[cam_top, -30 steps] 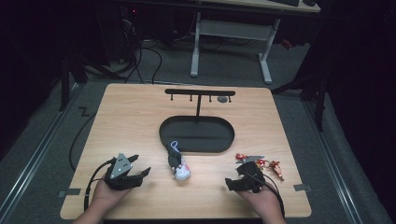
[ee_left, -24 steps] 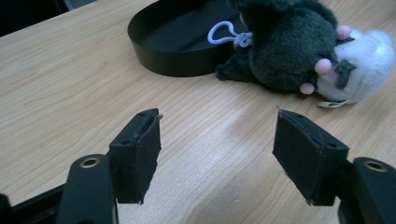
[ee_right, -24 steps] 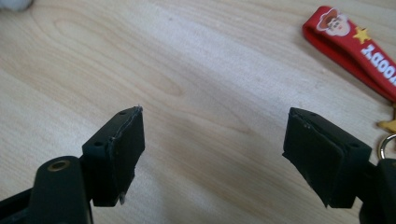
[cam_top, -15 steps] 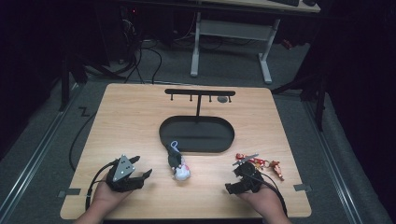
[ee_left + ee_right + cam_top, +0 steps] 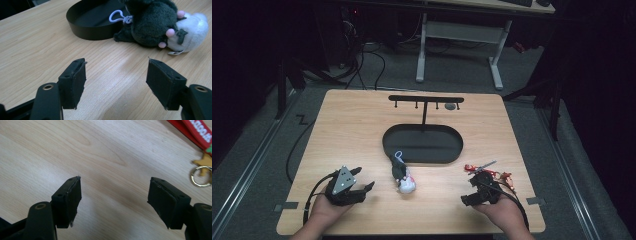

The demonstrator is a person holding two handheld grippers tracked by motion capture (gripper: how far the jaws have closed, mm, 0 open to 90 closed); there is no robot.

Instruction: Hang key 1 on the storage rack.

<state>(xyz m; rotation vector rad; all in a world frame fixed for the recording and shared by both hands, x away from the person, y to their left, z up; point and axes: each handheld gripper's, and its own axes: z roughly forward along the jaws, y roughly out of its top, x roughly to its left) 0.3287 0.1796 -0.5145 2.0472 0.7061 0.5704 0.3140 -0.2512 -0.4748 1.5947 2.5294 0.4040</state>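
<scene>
A dark grey and white plush keychain (image 5: 403,180) with a pale blue clip lies on the wooden table, just in front of the black oval tray (image 5: 432,146). My left gripper (image 5: 363,178) rests to its left, open and empty. In the left gripper view the plush (image 5: 150,25) lies beyond the jaws of the left gripper (image 5: 116,72). A red keychain (image 5: 488,171) lies at the front right, with my right gripper (image 5: 474,186) right beside it. Seen in the right gripper view, the right gripper (image 5: 115,195) is open over bare wood. Its jaws have just been closing a little with nothing between them. The red strap (image 5: 197,130) and a metal ring (image 5: 200,176) lie off to the right.
A black T-shaped hanger stand (image 5: 426,100) with several pegs rises from the tray's far side. A small grey item (image 5: 451,106) hangs near its right end. A desk frame and cables stand on the floor beyond the table.
My right gripper has shifted slightly by the red keychain. The left gripper and the plush have stayed where they were.
</scene>
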